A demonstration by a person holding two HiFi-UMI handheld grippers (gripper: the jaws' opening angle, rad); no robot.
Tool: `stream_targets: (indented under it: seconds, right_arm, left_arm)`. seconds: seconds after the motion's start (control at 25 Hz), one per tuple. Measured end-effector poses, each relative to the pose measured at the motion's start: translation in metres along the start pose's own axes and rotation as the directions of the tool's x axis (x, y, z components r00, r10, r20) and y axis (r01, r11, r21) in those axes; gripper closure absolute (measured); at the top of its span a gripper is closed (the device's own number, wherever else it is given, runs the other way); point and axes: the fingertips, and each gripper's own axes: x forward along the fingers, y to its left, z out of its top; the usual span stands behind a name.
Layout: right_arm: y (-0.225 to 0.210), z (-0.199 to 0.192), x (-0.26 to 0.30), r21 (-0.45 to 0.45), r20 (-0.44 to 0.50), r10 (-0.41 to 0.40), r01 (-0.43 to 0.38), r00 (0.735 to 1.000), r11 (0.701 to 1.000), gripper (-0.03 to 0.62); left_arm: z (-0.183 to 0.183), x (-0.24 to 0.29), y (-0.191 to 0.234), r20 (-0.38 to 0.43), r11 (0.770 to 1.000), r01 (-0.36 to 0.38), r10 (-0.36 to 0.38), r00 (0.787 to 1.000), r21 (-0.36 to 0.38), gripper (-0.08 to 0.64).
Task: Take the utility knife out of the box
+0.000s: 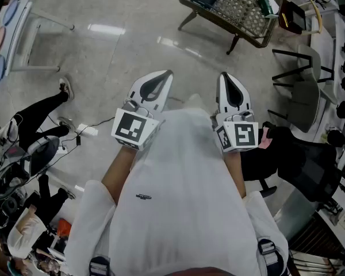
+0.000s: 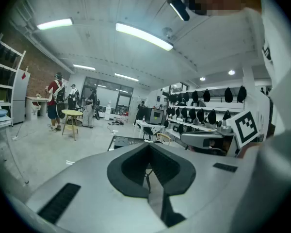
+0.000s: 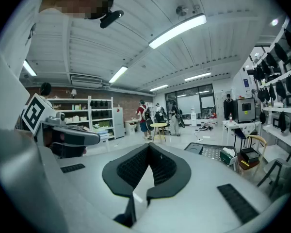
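Left gripper (image 1: 167, 74) and right gripper (image 1: 224, 75), jaws pressed together on nothing; no box or utility knife before them: task apparently unstarted.

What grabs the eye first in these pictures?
The left gripper and right gripper, white beak-like tools, are held side by side before the person's white shirt, both shut and empty. Beyond them, at the head view's top, a wire-mesh table stands on the shiny floor.

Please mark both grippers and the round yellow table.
The white left gripper (image 1: 167, 75): head view, its shut tips.
The white right gripper (image 1: 225, 77): head view, its shut tips.
The round yellow table (image 3: 158, 125): right gripper view, its top.
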Motion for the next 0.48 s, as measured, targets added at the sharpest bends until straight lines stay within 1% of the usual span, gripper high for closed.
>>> stream_targets:
  seconds: [0.24,0.36,0.48]
  right_arm:
    - [-0.015,0.004,0.007,-0.005,0.000,0.019,-0.019,1.000,1.000,0.594]
    - [-0.025,0.010,0.005,-0.001,0.002,0.011,-0.011,1.000,1.000,0.594]
    - [-0.038,0.014,0.003,0.017,0.027,0.001,-0.002,1.000,1.000,0.594]
  left_arm:
    - [0.003,0.017,-0.002,0.006,1.000,-0.013,0.013,1.000,0.001,0.558]
    - [0.008,0.028,-0.016,0.012,1.000,0.012,-0.012,1.000,0.004,0.558]
    - [0.015,0.040,-0.026,-0.004,1.000,0.025,-0.025,1.000,0.013,0.558]
